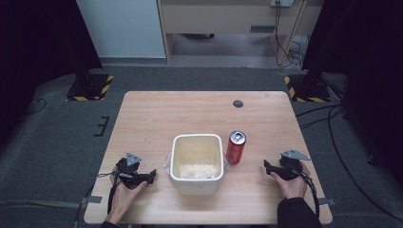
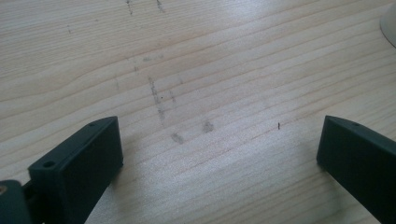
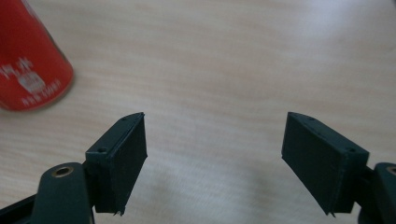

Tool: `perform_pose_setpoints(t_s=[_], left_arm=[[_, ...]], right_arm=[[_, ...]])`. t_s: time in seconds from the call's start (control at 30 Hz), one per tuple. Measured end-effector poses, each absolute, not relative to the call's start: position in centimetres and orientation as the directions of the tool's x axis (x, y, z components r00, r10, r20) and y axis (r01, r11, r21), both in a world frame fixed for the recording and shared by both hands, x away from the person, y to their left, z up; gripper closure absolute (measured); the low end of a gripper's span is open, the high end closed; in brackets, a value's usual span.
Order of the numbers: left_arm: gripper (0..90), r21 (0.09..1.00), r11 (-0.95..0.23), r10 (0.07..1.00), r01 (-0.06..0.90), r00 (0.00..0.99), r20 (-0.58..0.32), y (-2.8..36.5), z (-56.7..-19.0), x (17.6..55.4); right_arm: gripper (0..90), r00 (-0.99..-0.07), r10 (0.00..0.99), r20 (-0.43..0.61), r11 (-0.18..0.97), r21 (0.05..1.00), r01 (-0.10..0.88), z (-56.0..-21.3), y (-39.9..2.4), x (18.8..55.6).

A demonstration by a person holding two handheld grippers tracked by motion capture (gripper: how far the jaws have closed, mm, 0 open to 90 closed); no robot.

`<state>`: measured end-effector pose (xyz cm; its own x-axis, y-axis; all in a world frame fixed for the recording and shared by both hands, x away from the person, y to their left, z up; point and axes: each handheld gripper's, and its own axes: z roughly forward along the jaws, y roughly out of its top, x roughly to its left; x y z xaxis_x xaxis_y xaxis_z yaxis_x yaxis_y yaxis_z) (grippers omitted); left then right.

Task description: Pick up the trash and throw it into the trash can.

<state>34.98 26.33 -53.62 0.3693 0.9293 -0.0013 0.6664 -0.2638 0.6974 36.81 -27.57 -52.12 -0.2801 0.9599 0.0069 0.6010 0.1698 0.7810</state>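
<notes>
A white tub (image 1: 197, 163) with pale grains in its bottom stands near the front middle of the wooden table (image 1: 157, 118). A red can (image 1: 235, 147) stands upright just right of it; its side also shows as the red can (image 3: 28, 60). My left gripper (image 1: 151, 176) rests on the table left of the tub, held by a hand, jaws spread wide over bare wood in the left gripper view (image 2: 219, 144). My right gripper (image 1: 266, 167) lies right of the can, open with nothing between its jaws (image 3: 215, 144).
A dark round grommet (image 1: 238, 103) sits in the tabletop near the far edge. A white rim edge (image 2: 390, 25) shows at the upper right of the left gripper view. Cables (image 1: 328, 142) trail on the grey floor to the right.
</notes>
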Motion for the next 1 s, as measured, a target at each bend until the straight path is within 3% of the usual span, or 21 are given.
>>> perform_pose_setpoints(t_s=[0.4, 0.73, 1.0], left_arm=[[0.0, 0.698, -0.275, 0.923, 0.662, 0.385, -0.001, 26.6, -53.6, 35.1], [0.0, 0.697, -0.282, 0.919, 0.659, 0.395, -0.002, 27.0, -53.6, 35.1], [0.0, 0.698, -0.270, 0.926, 0.664, 0.377, -0.001, 27.1, -53.6, 35.0]], right_arm=[[21.8, -0.288, 0.956, 0.050, 0.102, 0.866, 0.489, -48.3, -28.9, 37.0], [20.9, -0.397, 0.917, 0.032, 0.116, 0.932, 0.343, -42.4, -27.8, 36.8], [18.9, -0.453, 0.890, 0.058, 0.093, 0.948, 0.304, -40.8, -25.9, 37.7]])
